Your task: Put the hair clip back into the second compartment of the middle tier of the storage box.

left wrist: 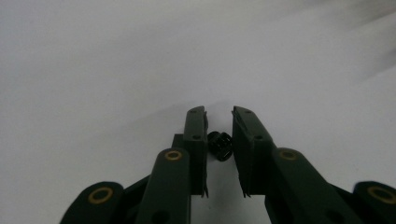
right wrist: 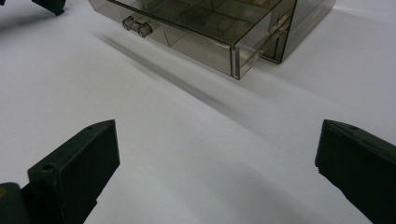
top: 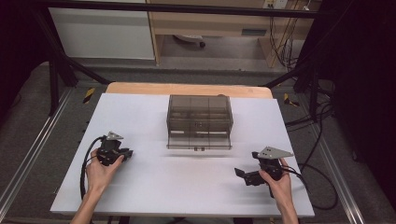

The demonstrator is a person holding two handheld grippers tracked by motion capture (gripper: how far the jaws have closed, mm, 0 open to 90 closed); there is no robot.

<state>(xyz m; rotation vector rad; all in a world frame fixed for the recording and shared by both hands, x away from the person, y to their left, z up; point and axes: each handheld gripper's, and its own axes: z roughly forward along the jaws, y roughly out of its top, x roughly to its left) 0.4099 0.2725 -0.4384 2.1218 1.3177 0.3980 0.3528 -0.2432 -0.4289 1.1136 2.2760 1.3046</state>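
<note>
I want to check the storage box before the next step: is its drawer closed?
No, the drawer is pulled out from the smoky transparent box, its front with the small knob standing clear of the housing.

We see a small black ribbed part [left wrist: 220, 145], roundish, gripped between the narrowed jaws of the left gripper [left wrist: 219, 114], just above the white table. We cannot make out its exact shape; it looks dark and slightly blurred.
</note>
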